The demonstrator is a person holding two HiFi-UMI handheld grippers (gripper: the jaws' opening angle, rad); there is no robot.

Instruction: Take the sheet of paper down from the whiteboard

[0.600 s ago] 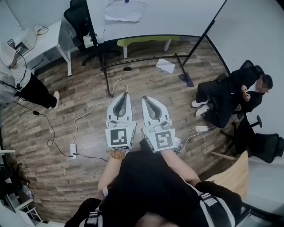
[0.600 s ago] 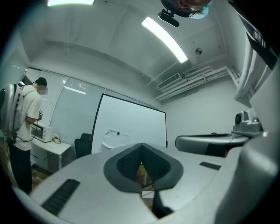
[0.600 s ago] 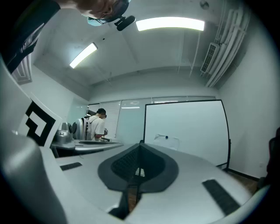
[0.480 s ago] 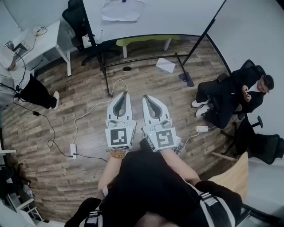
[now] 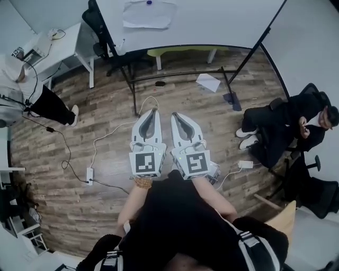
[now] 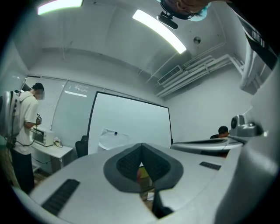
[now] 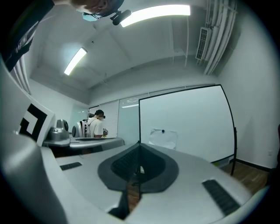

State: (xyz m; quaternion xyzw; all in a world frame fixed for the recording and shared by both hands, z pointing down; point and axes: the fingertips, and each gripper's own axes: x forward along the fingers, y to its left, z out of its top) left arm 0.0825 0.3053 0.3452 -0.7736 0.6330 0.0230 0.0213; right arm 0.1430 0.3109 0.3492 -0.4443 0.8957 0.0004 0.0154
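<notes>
**Task item.** The white, slightly crumpled sheet of paper (image 5: 148,13) is on the large white whiteboard (image 5: 212,21), at the upper centre of the head view. A small dark blue round magnet (image 5: 149,2) pins it at its top edge. In the left gripper view the sheet sits just above the jaws, left of centre. It is well apart from both grippers and untouched.

**Grippers.** The left gripper (image 5: 154,111) and right gripper (image 5: 174,114) are side by side at mid-frame, level and pointing toward the board. Each gripper view shows its two jaws pressed together with nothing between them.

**Surroundings.** Brown wood-plank floor (image 5: 106,201) lies between the person and the board. White cables (image 5: 108,138) cross the floor, and the black whiteboard stand (image 5: 180,73) has a loose white sheet (image 5: 208,82) lying beside it. A seated person in dark clothing (image 5: 286,124) is at the right edge.

**Risks, as judged.**
- The jaws need to open before contact, since shut tips would only push or crease the sheet.
- Pulling the paper while the magnet is in place could tear the top edge or knock the magnet off.
- A grip low on the limp sheet may slip.
- The cables and stand feet lie in the approach path and could catch a foot.
</notes>
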